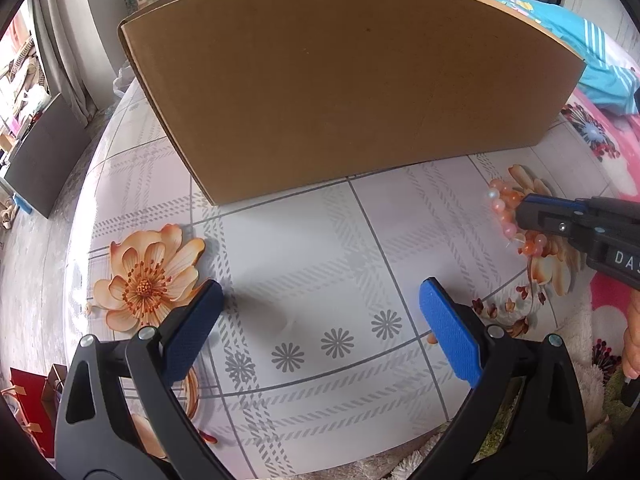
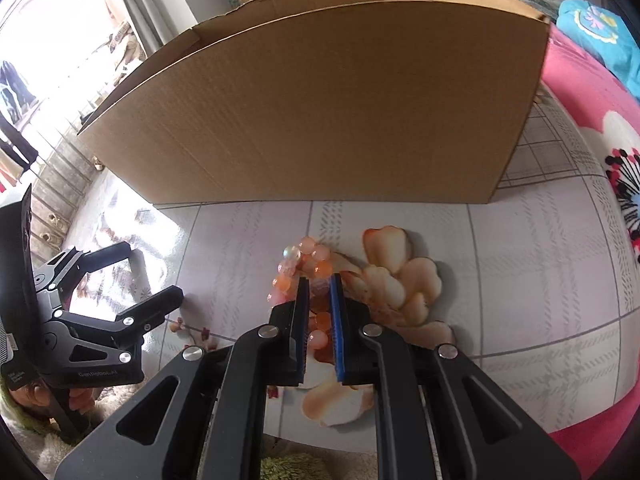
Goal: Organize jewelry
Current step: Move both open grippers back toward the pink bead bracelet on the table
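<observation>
Bracelet (image 2: 308,276): one, gripped in right claw (image 2: 320,280); left claw (image 1: 320,292) wide open; one box (image 2: 320,112).

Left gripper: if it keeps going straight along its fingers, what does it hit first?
Probably the bare tablecloth between its open fingers, short of the box; nothing lies in the way. Depth is uncertain.

The beads (image 2: 306,270) are peach, orange and pale pink, one pearly and clear. The box (image 1: 340,92) is plain brown cardboard. The worktop (image 1: 320,264) cover is white with grey plaid lines, grey daisies and large orange flowers. Both grippers are black with blue pads (image 1: 450,330). A pink flowered blanket (image 2: 592,128) lies beside it.
</observation>
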The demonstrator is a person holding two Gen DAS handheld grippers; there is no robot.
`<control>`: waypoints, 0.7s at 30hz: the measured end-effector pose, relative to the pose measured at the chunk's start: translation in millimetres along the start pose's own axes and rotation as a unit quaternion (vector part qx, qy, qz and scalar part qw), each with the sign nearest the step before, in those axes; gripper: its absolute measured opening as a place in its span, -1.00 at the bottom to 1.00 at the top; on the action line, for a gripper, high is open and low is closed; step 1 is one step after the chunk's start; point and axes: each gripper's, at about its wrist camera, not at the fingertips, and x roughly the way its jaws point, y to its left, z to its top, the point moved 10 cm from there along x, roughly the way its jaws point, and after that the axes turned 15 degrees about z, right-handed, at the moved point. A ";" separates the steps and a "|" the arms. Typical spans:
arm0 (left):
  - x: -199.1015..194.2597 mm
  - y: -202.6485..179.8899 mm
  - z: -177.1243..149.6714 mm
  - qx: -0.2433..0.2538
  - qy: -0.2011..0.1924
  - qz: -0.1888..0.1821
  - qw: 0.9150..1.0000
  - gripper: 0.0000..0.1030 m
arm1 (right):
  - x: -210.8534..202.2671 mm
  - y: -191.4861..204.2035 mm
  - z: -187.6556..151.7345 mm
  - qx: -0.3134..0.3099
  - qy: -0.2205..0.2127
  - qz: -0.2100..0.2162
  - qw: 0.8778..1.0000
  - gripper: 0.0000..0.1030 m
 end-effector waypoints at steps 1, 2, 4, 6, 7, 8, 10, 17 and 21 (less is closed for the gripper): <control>0.1 -0.5 -0.1 -0.001 0.001 0.001 1.000 0.84 | 2.9 4.6 0.8 -0.004 0.002 0.001 1.000 -0.78; 1.1 -0.1 0.2 -0.002 0.001 0.001 1.000 0.84 | 5.2 8.7 1.2 -0.008 0.004 0.003 1.000 -0.77; 1.2 -0.8 0.4 -0.003 0.002 0.002 1.000 0.84 | 8.9 10.1 4.4 -0.010 0.007 0.008 1.000 -0.72; 1.3 -0.8 0.5 -0.004 0.002 0.002 1.000 0.84 | 9.0 10.9 6.8 -0.007 0.007 0.009 1.000 -0.47; 1.2 -0.8 0.6 -0.004 0.002 0.002 1.000 0.84 | 6.7 10.5 7.6 -0.007 0.004 0.006 1.000 -0.42; 0.8 -1.0 1.1 -0.004 0.001 0.002 1.000 0.84 | 3.8 9.2 8.2 -0.007 0.000 0.001 1.000 -0.31; -0.3 -1.9 -0.4 -0.005 0.000 0.003 1.000 0.84 | -2.8 1.4 10.9 -0.003 -0.009 -0.010 1.000 -0.12; -1.1 -1.9 -2.2 -0.005 0.002 0.003 1.000 0.85 | -27.4 -37.1 9.1 0.043 -0.025 -0.065 0.997 0.53; -1.8 -1.6 -2.0 -0.005 0.002 0.003 1.000 0.85 | -31.9 -50.2 4.2 0.071 -0.028 -0.055 0.996 0.86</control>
